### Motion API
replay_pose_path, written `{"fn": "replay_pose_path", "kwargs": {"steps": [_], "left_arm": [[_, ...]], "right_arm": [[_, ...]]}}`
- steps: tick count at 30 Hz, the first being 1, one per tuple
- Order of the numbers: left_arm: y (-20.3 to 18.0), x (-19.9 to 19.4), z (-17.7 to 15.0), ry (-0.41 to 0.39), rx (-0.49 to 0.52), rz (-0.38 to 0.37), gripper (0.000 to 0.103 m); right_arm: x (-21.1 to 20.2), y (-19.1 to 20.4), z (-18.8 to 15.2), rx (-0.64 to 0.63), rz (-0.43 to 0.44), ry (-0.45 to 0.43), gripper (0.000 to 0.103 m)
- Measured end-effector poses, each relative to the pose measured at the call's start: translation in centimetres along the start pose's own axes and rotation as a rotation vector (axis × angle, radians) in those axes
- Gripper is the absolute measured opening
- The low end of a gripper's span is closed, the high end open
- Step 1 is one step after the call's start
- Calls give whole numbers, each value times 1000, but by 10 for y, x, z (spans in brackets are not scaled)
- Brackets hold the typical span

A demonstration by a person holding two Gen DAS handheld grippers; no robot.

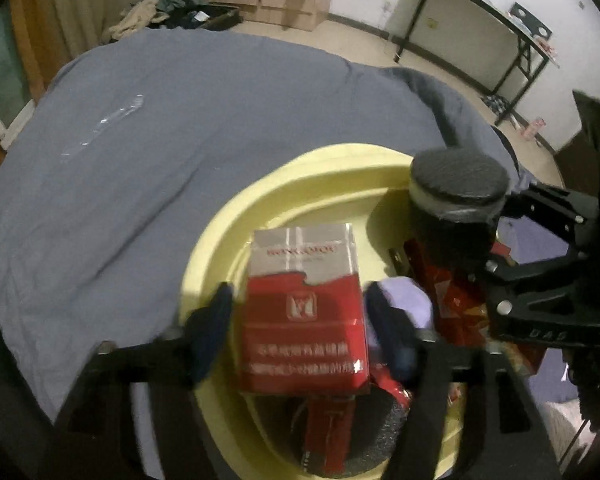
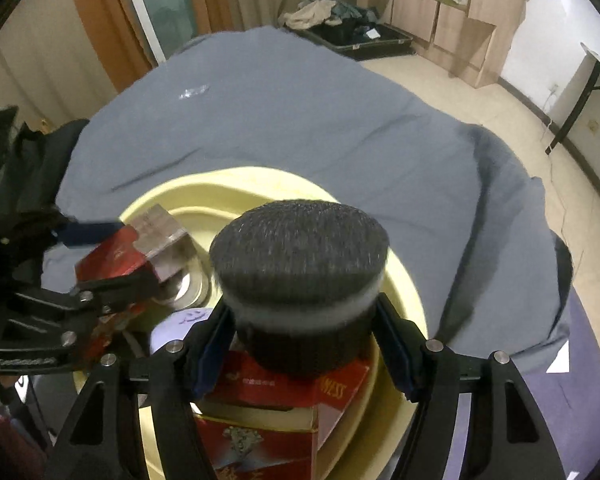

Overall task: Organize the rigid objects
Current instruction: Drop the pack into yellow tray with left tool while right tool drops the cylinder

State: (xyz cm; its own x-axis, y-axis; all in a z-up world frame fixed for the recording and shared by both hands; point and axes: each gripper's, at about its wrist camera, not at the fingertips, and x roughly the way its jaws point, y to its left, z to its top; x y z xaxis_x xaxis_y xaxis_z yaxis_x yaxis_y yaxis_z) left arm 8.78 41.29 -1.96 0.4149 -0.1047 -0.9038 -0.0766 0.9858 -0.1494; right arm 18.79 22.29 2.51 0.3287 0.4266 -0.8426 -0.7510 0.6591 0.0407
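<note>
Red cigarette pack (image 1: 304, 320): light, crushable; your left gripper (image 1: 300, 336) jaws flank it, contact unclear. Right gripper (image 2: 304, 340) jaws clamp the brush (image 2: 300, 264) base; bristles soft.

Cigarette pack (image 1: 303, 312) showing red lower body, silver-grey top, white print, small white crest on red. Basin (image 1: 236, 216) appearing pale yellow. Brush (image 2: 300, 276) displaying dark charcoal bristle tips, pale grey band below, black base. Box (image 2: 276, 412) under brush showing red with gold ornament and lettering. Bedcover (image 1: 148, 152) looking plain slate blue-grey. Gripper pads (image 2: 396, 344) showing dark navy.
</note>
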Motion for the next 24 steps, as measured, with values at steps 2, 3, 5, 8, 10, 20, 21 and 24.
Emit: {"fn": "replay_pose_path", "kwargs": {"steps": [2,3,5,8,10,20,21,24], "left_arm": [[1,-7,1,-41,-24,-10,97],[3,-12,-1,-57,-36,-15,98],[7,-29,-6,-93,-64,-26,103],[1,-58,-13,-159,-71,-29,103],[-10,-82,-25,-198,-50,-32,103],[-62,-134,-124,-229,-41,-37,103],[-69,-128,-140,-238,-21,-35,103],[-88,-94,-182,-209,-6,3,103]], "right_arm": [[12,14,5,5,14,-8,70],[11,14,5,13,28,-12,77],[1,10,6,40,58,-49,87],[-38,-10,-12,58,92,-163,98],[-64,-22,-30,53,101,-248,103],[-103,-52,-165,-117,5,-280,103],[-98,-49,-176,-143,13,-263,103],[-65,-37,-202,-204,10,-157,103]]}}
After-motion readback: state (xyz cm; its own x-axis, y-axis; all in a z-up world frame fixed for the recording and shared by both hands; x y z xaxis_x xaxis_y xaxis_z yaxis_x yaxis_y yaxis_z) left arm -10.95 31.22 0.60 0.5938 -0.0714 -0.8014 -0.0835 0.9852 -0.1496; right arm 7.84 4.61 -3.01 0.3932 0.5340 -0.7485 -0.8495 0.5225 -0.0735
